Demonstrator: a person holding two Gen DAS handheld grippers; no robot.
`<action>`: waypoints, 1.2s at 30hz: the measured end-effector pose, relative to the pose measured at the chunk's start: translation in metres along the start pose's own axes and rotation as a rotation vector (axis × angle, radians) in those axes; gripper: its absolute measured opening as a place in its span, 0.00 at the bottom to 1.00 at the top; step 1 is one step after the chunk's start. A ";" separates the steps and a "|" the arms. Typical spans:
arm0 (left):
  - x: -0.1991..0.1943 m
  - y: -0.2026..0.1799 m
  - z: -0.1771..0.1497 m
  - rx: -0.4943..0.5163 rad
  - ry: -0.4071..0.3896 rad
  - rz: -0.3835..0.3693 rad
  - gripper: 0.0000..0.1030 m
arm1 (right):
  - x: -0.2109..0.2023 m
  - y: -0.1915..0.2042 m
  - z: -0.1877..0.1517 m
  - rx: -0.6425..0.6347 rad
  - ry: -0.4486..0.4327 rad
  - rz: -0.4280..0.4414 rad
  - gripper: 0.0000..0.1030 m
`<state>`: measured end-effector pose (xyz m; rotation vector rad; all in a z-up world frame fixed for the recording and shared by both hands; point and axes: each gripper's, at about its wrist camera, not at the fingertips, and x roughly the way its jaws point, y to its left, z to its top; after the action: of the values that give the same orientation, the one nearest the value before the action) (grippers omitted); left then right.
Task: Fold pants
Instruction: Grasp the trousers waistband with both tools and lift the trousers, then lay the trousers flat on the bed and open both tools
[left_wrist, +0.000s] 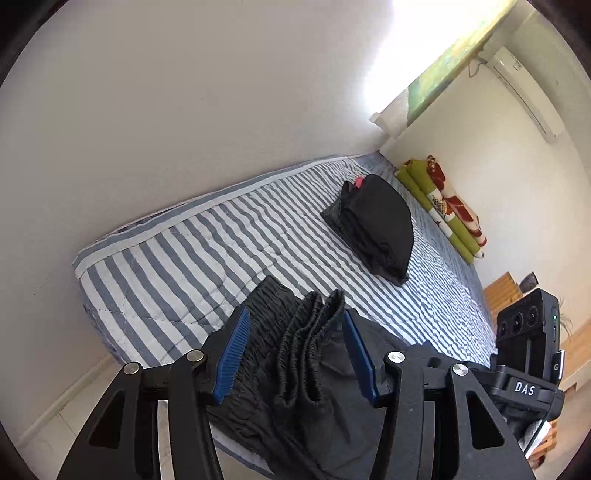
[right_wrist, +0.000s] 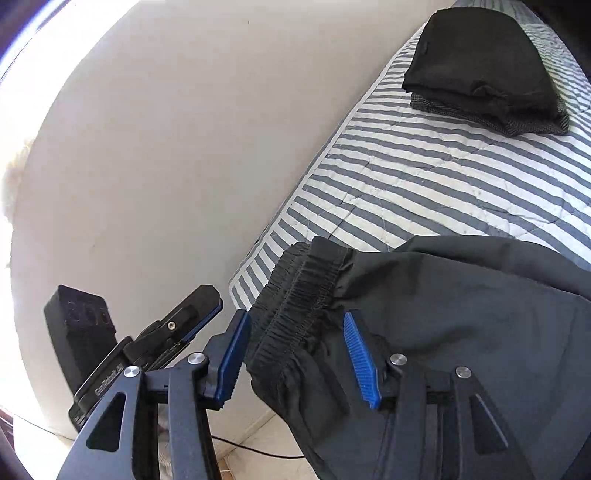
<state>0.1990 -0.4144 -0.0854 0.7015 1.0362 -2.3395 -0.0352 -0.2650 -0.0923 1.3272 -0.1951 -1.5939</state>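
One pair of black pants (left_wrist: 306, 354) lies bunched at the near edge of a bed (left_wrist: 192, 258) covered by a grey-and-white striped quilt, the ribbed elastic waistband (right_wrist: 306, 295) folded on itself in several ridges. There are two hand-held grippers. The left hand-held gripper (left_wrist: 295, 354) hangs over the waistband with its two blue pads spread about halfway; the gathered cloth sits between them, and neither pad presses on it. The right hand-held gripper (right_wrist: 295, 354) is likewise about half open, the waistband and dark cloth between its two blue pads, with a gap on each side, so it grips nothing. Farther along the bed sits one stack of folded dark clothes (left_wrist: 376, 225), well apart from the pants. One rolled blanket (left_wrist: 443, 206) in green, red and white lies against the far wall, and one air conditioner (left_wrist: 524, 96) is mounted above it.
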 end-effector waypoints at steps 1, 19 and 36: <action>0.005 -0.007 -0.002 0.027 0.015 0.001 0.53 | -0.015 -0.005 -0.002 -0.006 -0.018 -0.004 0.47; 0.047 -0.023 -0.035 0.073 0.159 0.191 0.28 | -0.196 -0.174 -0.134 0.091 -0.125 -0.585 0.47; 0.052 -0.223 -0.142 0.594 0.252 -0.170 0.63 | -0.248 -0.189 -0.170 0.156 -0.105 -0.404 0.40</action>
<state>0.0610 -0.1830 -0.0837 1.1894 0.4912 -2.7877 -0.0358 0.0884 -0.1227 1.4697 -0.1209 -2.0240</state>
